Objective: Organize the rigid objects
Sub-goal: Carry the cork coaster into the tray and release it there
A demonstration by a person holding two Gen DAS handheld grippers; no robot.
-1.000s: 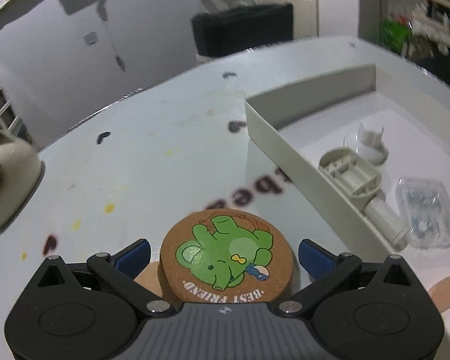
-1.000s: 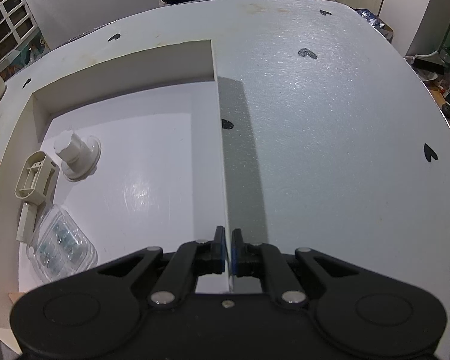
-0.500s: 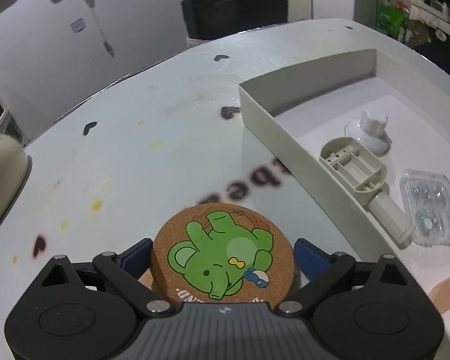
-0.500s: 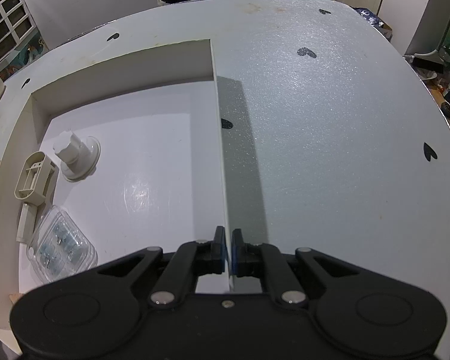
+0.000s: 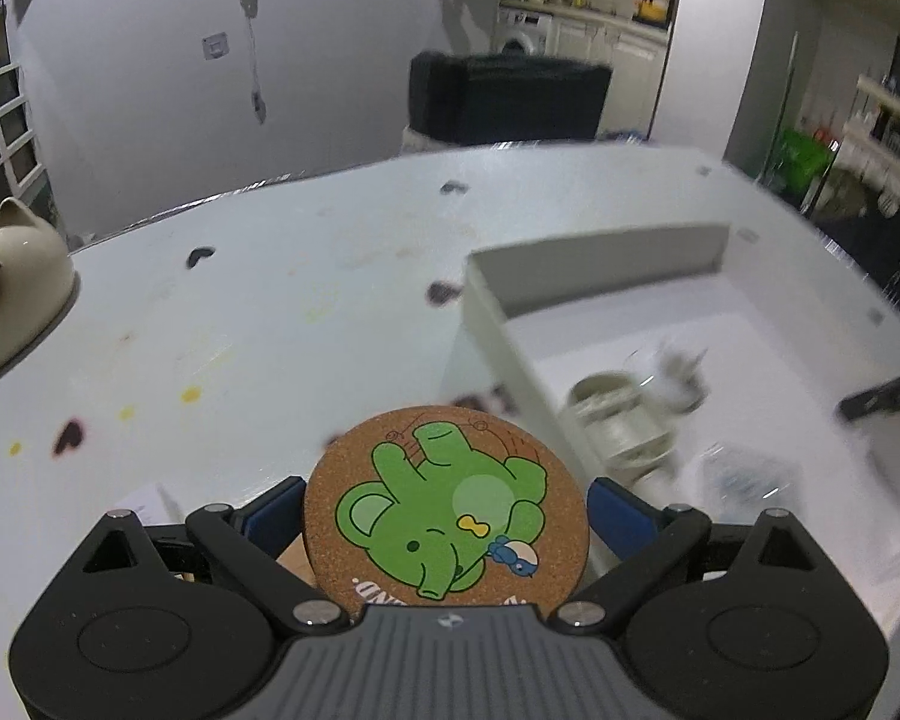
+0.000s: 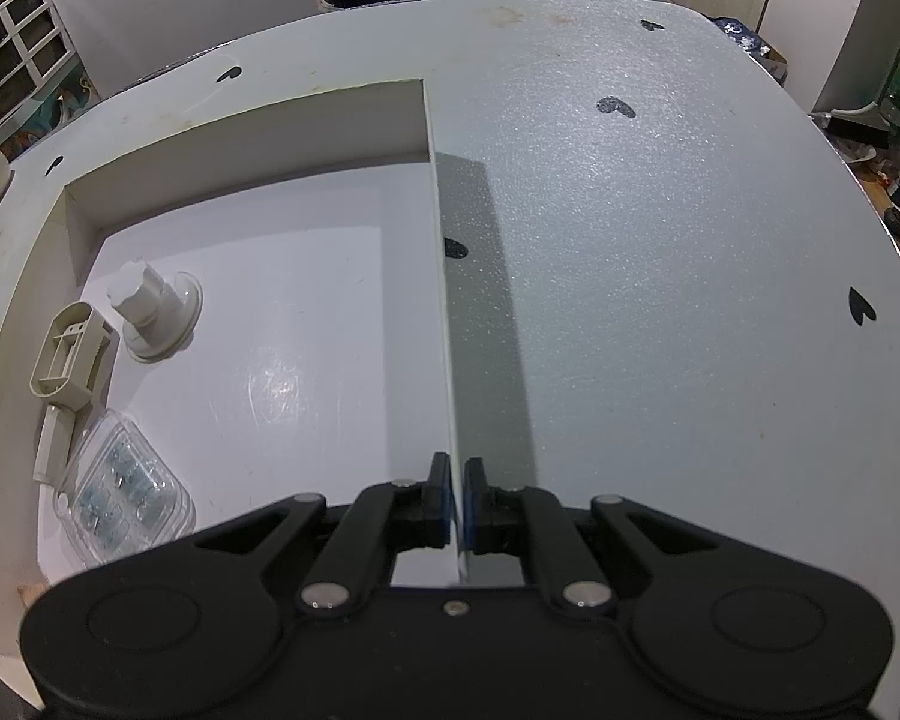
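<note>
Left gripper (image 5: 447,516): my jaws hug the round cork coaster (image 5: 447,501), lifted off the tabletop (image 5: 258,324).
White tray (image 5: 498,324): just right of the coaster; its near wall is in my way (go over it).
Right gripper (image 6: 456,501): jaws pinch the tray's right wall.
</note>
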